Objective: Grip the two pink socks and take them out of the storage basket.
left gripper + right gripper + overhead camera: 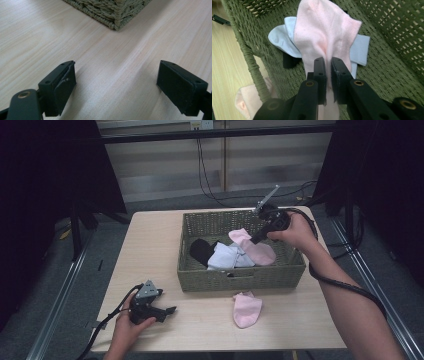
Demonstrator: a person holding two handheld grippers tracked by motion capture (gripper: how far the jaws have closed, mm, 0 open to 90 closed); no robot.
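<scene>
Lifting a pink sock out of the basket

My right gripper (254, 239) is clamped on the pink sock (324, 32), which hangs over the pale blue socks (280, 41) inside the woven basket (240, 279). Its mate, the second pink sock (246, 309), lies on the table (150, 250) at 6 o'clock from the basket. Next I should carry mine over the front rim and lay it there. My left gripper (170, 310) rests on the table at 8 o'clock, jaws wide, holding nothing.
</scene>
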